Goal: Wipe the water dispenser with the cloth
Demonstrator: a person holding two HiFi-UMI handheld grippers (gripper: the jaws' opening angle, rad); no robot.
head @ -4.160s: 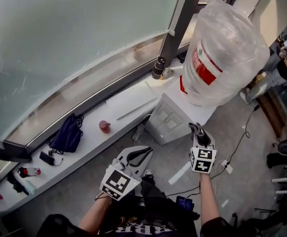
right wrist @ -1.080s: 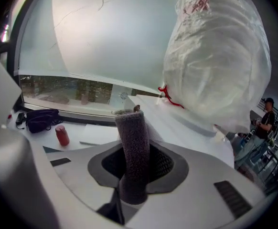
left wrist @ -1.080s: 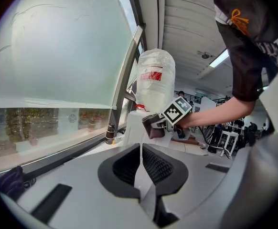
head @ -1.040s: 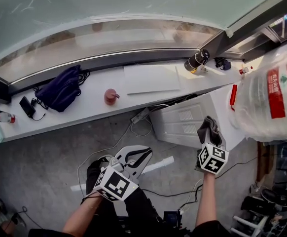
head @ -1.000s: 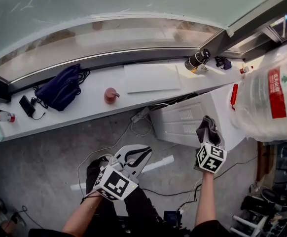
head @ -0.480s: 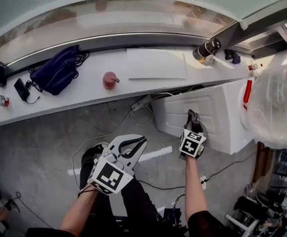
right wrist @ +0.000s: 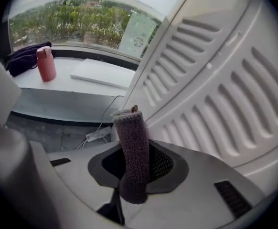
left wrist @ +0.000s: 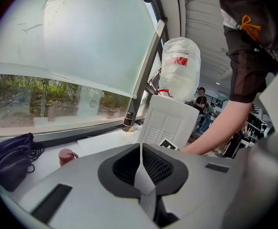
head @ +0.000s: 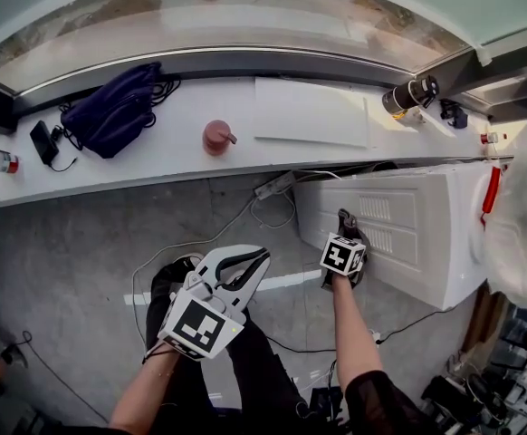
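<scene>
Nearest, at 6 o'clock in the head view, the left gripper has its jaws pressed together with nothing between them. It hangs over the grey floor, apart from everything. At its 2 o'clock the right gripper is clamped on the cloth, a dark, nubbly strip standing up out of the jaws. The cloth's top lies right up against the water dispenser, at the slatted vents of its white panel; whether they actually touch I cannot tell. A plastic-wrapped bottle sits on the dispenser at 3 o'clock. A power strip with cables lies at 11 o'clock from the right gripper. Farther off, the white ledge holds a purple bag, a pink flask and a white board.
</scene>
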